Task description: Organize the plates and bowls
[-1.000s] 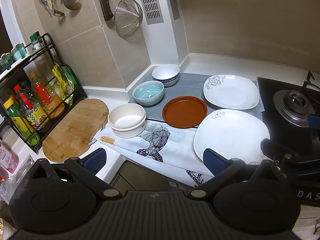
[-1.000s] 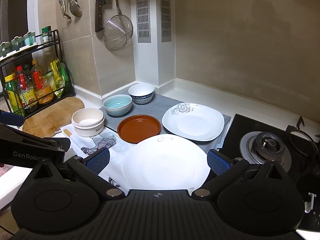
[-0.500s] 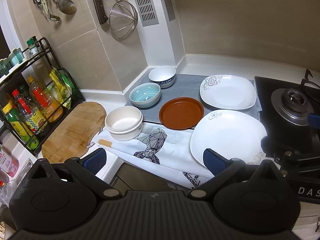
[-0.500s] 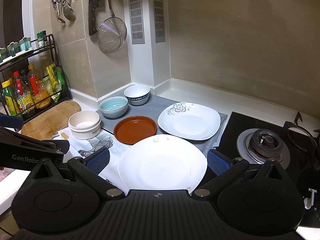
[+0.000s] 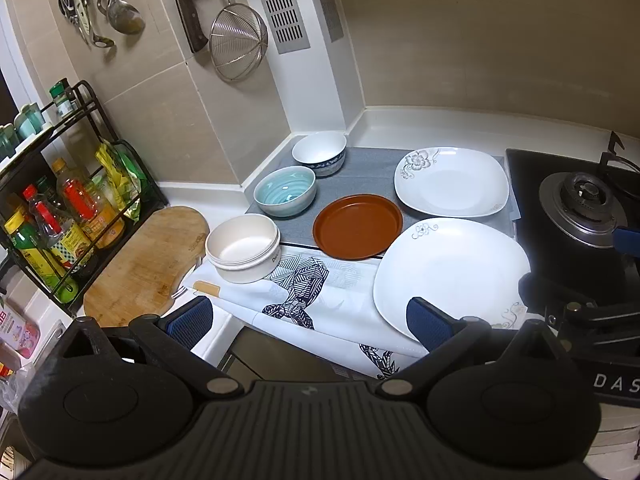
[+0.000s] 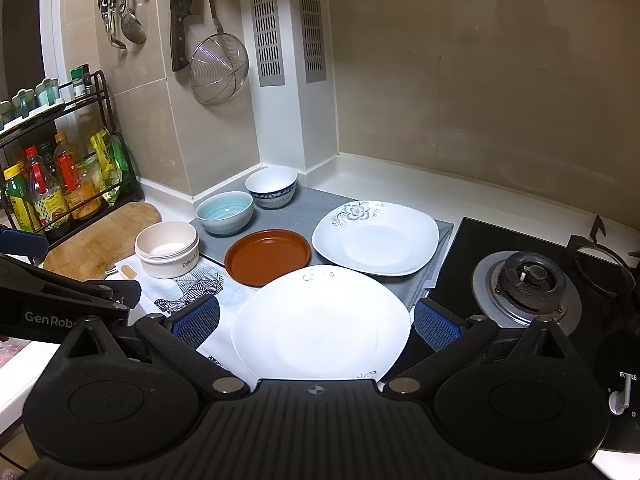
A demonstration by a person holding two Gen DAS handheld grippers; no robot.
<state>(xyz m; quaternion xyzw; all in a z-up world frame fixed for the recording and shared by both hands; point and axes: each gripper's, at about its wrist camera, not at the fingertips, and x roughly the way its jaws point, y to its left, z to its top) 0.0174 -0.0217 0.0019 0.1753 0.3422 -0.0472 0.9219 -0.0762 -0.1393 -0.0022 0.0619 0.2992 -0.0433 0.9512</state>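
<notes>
Two white flower-print plates lie on the counter: a near one (image 5: 452,276) (image 6: 320,324) and a far one (image 5: 452,182) (image 6: 376,238). Left of them is a brown plate (image 5: 357,227) (image 6: 267,257). A cream bowl (image 5: 243,248) (image 6: 167,249), a light blue bowl (image 5: 285,196) (image 6: 224,212) and a white blue-rimmed bowl (image 5: 319,153) (image 6: 272,187) run in a diagonal row. My left gripper (image 5: 308,322) hovers open in front of the counter edge. My right gripper (image 6: 316,324) hangs open above the near white plate, holding nothing.
A grey mat (image 5: 368,172) and a patterned cloth (image 5: 304,292) lie under the dishes. A gas hob (image 5: 584,208) (image 6: 528,280) is at the right. A wooden cutting board (image 5: 148,260) and a bottle rack (image 5: 60,208) stand left. Utensils, a knife and a strainer (image 6: 218,68) hang on the wall.
Both views have shifted slightly, so the dishes sit a little further left and lower in frame. No dish moved and both grippers stayed open.
</notes>
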